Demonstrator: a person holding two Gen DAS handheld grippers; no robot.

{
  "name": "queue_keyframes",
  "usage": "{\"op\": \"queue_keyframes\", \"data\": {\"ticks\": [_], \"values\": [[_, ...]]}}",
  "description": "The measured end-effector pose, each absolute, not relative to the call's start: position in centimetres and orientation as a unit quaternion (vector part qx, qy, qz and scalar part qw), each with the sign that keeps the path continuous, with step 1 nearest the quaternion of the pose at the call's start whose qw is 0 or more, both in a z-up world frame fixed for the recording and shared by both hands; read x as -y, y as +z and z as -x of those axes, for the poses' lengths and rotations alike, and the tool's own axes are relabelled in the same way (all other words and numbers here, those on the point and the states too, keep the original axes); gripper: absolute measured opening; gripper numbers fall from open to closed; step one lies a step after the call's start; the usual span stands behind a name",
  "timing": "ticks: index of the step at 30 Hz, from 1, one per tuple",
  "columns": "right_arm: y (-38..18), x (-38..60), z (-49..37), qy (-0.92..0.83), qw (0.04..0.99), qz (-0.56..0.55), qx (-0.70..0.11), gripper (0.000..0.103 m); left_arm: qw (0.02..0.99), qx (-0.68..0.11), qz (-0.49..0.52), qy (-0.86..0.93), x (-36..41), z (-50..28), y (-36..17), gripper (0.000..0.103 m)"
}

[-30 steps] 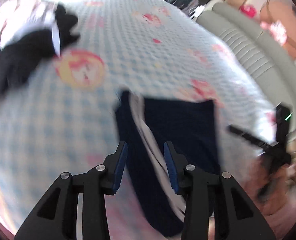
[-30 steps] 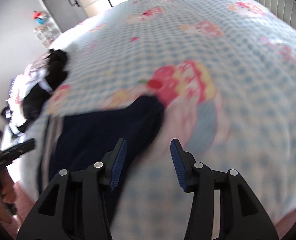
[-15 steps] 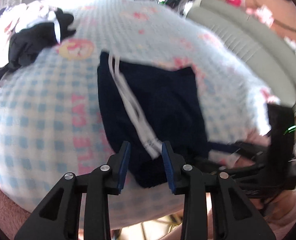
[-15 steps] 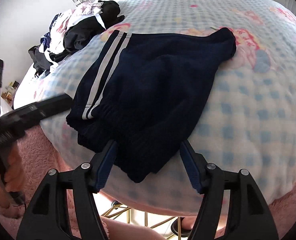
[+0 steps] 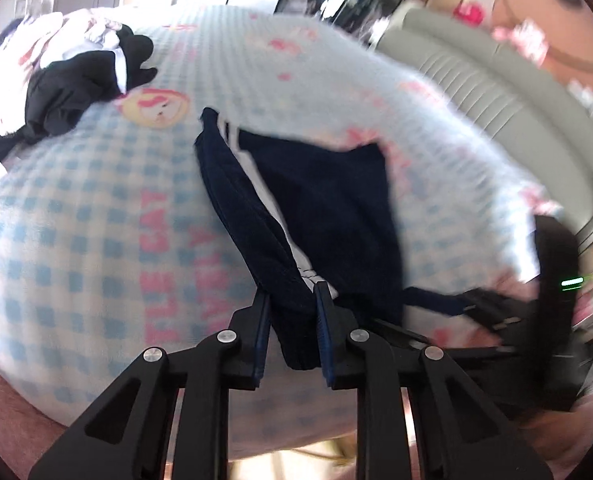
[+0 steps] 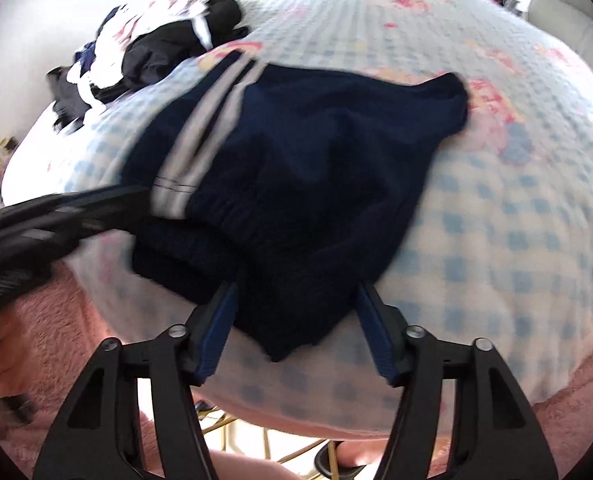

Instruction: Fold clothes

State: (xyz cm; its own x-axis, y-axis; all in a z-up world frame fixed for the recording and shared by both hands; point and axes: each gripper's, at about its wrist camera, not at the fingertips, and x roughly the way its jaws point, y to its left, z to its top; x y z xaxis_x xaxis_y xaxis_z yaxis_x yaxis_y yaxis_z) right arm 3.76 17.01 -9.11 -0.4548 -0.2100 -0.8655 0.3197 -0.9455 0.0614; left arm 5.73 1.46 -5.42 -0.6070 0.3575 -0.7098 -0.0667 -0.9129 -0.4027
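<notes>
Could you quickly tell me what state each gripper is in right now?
Left gripper: closing on the waistband corner of the navy shorts.
Right gripper: open, closing, straddling the shorts' other waistband corner.

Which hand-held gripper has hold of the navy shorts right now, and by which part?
The left hand-held gripper is closing on the navy shorts at the striped waistband corner. The right hand-held gripper is closing around the other corner, not yet gripping.
</notes>
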Motion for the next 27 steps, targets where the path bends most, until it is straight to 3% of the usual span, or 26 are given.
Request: {"op": "queue_keyframes", "data": {"ticks": [9,11,12,18,21,23,26,27], "values": [[-8.8,-18.6,-3.6,-0.853,0.148,-0.499,-0.029,0.058,0.111,0.17,0.489,0.848,-1.1,-5.9,-8.4,0.024],[-8.1,-18.9,-4.1,-0.854,0.162,-0.493,-0.019,0.045,0.12,0.177,0.471,0.856,-0.9,-6.3,-7.5,0.025],[-7.8,-19.0,-4.3,-0.855,0.17,-0.49,-0.014,0.031,0.129,0.181,0.447,0.866,-0.8,-6.8,-6.5,0.025],[-6.6,-19.4,-5.0,-0.859,0.196,-0.474,0.001,0.025,0.133,0.146,0.395,0.897,-1.8,-6.9,-4.0,0.026],[-6.4,-19.6,-5.2,-0.858,0.191,-0.476,-0.008,0.025,0.142,0.169,0.355,0.908,-1.4,-7.1,-2.5,0.026],[-6.8,-19.8,-5.1,-0.849,0.194,-0.492,-0.005,0.029,0.156,0.178,0.359,0.903,-1.4,-6.6,-2.4,0.035],[-7.6,-20.3,-4.9,-0.831,0.225,-0.507,0.03,0.041,0.145,0.139,0.407,0.891,-2.4,-5.0,-4.3,0.036],[-7.7,-20.4,-4.9,-0.828,0.241,-0.504,0.049,0.05,0.142,0.124,0.429,0.883,-2.8,-4.5,-5.4,0.036]]}}
